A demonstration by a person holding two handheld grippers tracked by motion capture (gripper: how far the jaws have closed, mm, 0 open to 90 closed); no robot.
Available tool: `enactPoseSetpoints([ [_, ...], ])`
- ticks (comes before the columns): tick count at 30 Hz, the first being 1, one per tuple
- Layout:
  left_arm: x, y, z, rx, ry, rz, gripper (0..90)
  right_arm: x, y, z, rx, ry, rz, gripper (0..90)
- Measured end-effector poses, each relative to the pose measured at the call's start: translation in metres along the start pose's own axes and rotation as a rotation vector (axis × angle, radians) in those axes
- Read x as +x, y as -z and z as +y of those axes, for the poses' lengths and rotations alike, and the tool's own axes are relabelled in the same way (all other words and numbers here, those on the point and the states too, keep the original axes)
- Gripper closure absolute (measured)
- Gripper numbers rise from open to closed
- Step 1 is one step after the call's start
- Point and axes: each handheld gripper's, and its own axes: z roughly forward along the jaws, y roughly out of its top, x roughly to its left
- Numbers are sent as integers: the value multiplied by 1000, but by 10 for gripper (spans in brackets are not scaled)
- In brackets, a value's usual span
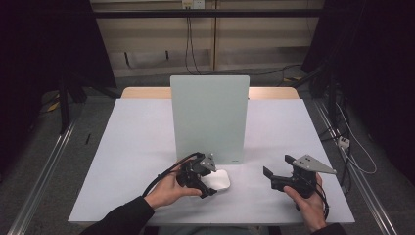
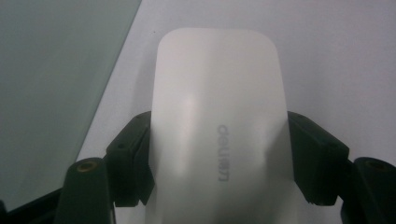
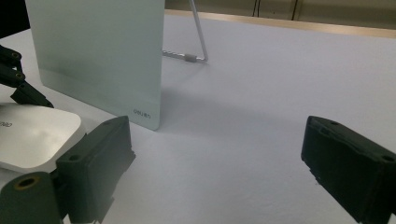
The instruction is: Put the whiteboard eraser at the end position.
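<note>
My left gripper [image 2: 219, 163] is pinching the white eraser block [image 2: 217, 116] across its sides, the block lying flat on the white table [image 1: 132, 147] just in front of the standing glass board [image 1: 209, 115]; in the high view the block [image 1: 218, 179] sits at the board's foot. My right gripper [image 3: 215, 163] hovers apart to the right, jaws spread, holding nothing. To lift well, I judge: keep the squeeze even, raise straight, stay off the board's edge.
</note>
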Motion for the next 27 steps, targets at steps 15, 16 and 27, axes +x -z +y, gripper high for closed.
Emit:
enactPoseSetpoints([
  [15,-2,-1,-6,-55,26,26,302,0,0,0,-2,2,3,86],
  [16,-2,-1,-6,-56,25,26,299,0,0,0,0,2,4,86],
  [27,-4,11,-7,-155,61,80,70,0,-4,1,-1,5,14,86],
])
